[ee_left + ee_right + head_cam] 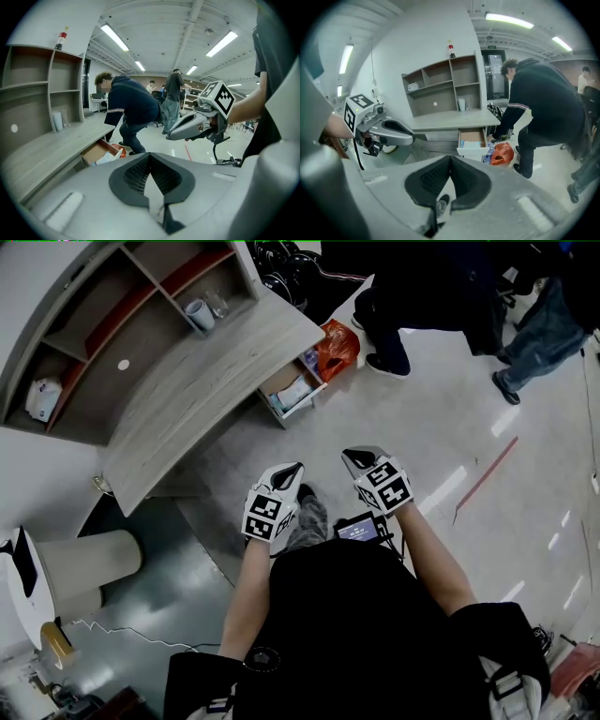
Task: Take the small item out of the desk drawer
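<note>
The desk drawer (293, 390) stands pulled open under the wooden desk top (206, 381), with white and blue packets inside; I cannot make out a single small item. The drawer also shows in the left gripper view (100, 153) and the right gripper view (472, 142). Both grippers hang in the air well short of the drawer, side by side in front of my body. My left gripper (297, 467) (150, 158) is shut and holds nothing. My right gripper (348, 457) (451, 159) has its pads together at the tip and is empty too.
An orange bag (337, 348) lies on the floor right beside the drawer. A person in dark clothes (543, 108) bends over next to it. Shelves (122, 315) rise behind the desk, one holding a cup (199, 313). A pale bin (89, 568) stands at the left.
</note>
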